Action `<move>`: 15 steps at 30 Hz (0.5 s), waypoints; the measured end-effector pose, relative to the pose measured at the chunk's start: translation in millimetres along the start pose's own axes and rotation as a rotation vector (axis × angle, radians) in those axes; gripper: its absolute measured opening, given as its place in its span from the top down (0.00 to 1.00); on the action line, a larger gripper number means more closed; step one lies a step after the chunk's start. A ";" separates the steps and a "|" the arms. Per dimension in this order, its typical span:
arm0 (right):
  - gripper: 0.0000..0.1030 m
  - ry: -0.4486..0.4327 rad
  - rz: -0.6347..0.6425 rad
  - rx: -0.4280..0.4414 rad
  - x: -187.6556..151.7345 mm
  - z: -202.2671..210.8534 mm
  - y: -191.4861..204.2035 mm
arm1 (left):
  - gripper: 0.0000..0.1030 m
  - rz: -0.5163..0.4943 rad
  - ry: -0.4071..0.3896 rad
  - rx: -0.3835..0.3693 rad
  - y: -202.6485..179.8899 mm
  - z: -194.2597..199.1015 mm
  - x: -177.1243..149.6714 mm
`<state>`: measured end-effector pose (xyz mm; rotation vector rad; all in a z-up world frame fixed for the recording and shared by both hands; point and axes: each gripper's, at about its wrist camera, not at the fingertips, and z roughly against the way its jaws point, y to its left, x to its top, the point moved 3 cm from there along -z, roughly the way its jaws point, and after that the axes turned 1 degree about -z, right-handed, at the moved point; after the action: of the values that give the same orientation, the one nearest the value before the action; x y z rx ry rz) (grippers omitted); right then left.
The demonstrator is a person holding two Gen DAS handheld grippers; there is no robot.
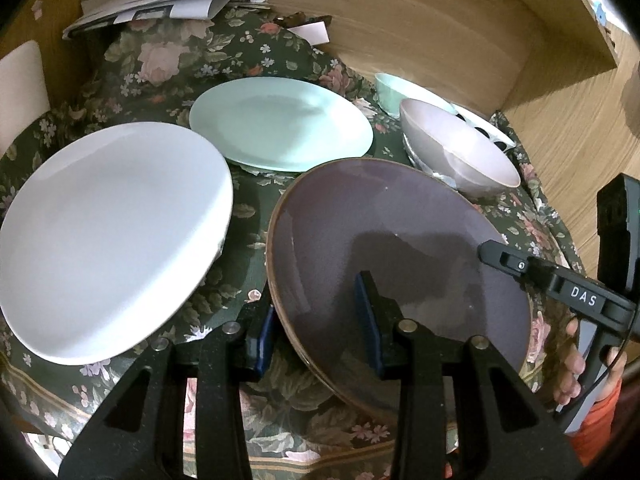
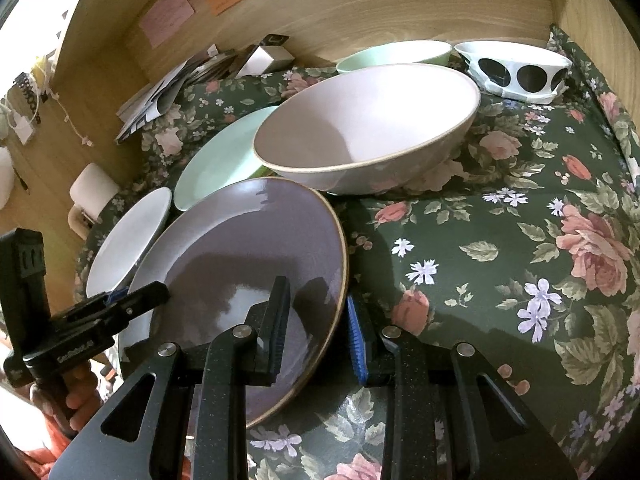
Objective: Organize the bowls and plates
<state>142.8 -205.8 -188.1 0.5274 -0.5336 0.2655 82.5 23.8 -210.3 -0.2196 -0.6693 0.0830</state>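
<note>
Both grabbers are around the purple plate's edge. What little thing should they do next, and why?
Probably squeeze shut. The left gripper and right gripper each straddle an opposite rim of the purple plate, jaws open with gaps showing. Closing first would secure it before lifting toward the white plate or mint plate.

Glossy purple round plate [image 1: 400, 248], white plate [image 1: 108, 236], mint plate [image 1: 280, 124], pale pink bowl [image 2: 368, 128], black-dotted white bowl [image 2: 516, 70], dark green floral cloth [image 2: 500, 260].

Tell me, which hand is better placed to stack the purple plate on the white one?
Probably the left gripper: its fingers straddle the purple plate rim beside the white plate; the right gripper straddles the opposite rim.
</note>
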 end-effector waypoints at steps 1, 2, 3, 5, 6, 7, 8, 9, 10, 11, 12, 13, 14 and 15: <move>0.76 -0.005 0.006 -0.011 0.0 1.4 0.5 | 0.64 -0.001 0.003 0.002 -0.1 -0.7 0.4; 0.76 -0.012 0.010 -0.022 0.5 2.7 1.7 | 0.64 -0.002 0.005 0.004 -0.2 -1.3 0.9; 0.76 -0.021 0.025 -0.041 1.4 6.1 3.3 | 0.64 -0.003 0.007 0.008 -0.4 -1.8 1.4; 0.69 -0.035 0.038 -0.055 3.4 10.9 4.6 | 0.64 -0.010 0.006 0.021 -0.4 -2.1 1.9; 0.62 -0.044 0.038 -0.062 4.8 14.0 5.1 | 0.64 -0.019 0.004 0.035 -0.7 -2.0 2.2; 0.59 -0.057 0.038 -0.067 6.5 17.6 5.7 | 0.64 -0.025 -0.003 0.047 -0.9 -1.3 2.9; 0.56 -0.066 0.040 -0.070 7.5 19.1 6.3 | 0.64 -0.032 -0.012 0.057 -1.3 0.2 3.7; 0.56 -0.076 0.044 -0.074 9.2 21.4 7.6 | 0.64 -0.036 -0.014 0.061 -1.4 1.4 4.6; 0.56 -0.085 0.052 -0.077 11.5 24.2 9.9 | 0.63 -0.034 -0.015 0.061 -0.7 2.6 5.6; 0.55 -0.090 0.057 -0.077 13.0 25.6 11.5 | 0.60 -0.027 -0.018 0.057 0.7 4.3 7.0; 0.54 -0.095 0.065 -0.075 15.3 27.5 14.6 | 0.58 -0.022 -0.023 0.058 2.1 5.9 8.3; 0.52 -0.098 0.071 -0.072 16.9 28.5 17.0 | 0.56 -0.018 -0.034 0.064 3.9 8.7 10.1; 0.49 -0.102 0.077 -0.070 18.4 29.4 19.8 | 0.52 -0.015 -0.049 0.074 6.0 12.4 12.0; 0.46 -0.110 0.086 -0.069 20.3 30.6 23.7 | 0.48 -0.012 -0.060 0.078 7.6 15.2 13.6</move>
<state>138.3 -200.4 -144.9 0.4540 -0.6708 0.3004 83.7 35.8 -192.2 -0.1387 -0.7252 0.1046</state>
